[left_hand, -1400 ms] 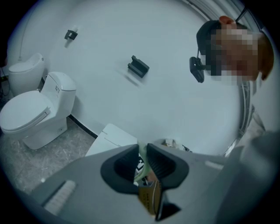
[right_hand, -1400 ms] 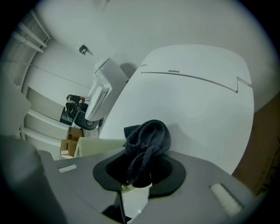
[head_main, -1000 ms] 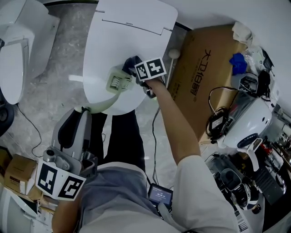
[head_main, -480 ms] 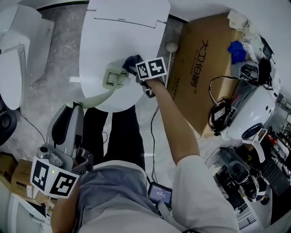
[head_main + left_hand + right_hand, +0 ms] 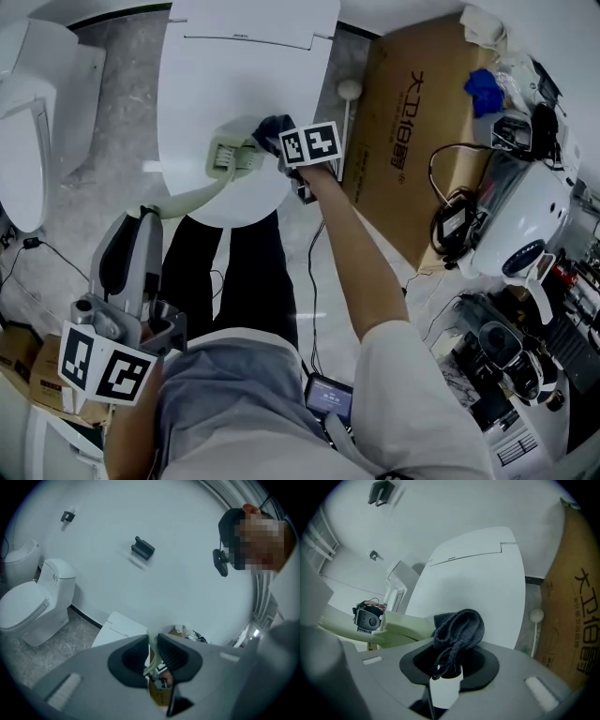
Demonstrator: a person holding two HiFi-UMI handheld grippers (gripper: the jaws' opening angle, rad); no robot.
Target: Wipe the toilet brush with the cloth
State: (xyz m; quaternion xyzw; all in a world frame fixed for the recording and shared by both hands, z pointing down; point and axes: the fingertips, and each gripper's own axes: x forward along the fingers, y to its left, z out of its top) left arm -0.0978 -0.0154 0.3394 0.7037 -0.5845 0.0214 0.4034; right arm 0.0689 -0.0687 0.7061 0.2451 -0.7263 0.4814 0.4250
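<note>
Left gripper (image 5: 152, 645): jaws nearly together, pinching the brush (image 5: 232, 157) by its thin handle. The head sits out ahead of it, over the toilet lid (image 5: 246, 66). Right gripper (image 5: 449, 666): closed on the cloth (image 5: 458, 631), which is bunched just past my tips and looks to be against the brush head on my left.

Risks:
- Hard pressing could twist the thin handle in the left jaws.
- The cloth is held by a small fold and could tug out mid-wipe.
- The head could smear the lid.

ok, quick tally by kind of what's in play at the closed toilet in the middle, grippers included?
grippers: 2, left gripper and right gripper
toilet brush: 1
cloth: 1
toilet: 1
total: 5
</note>
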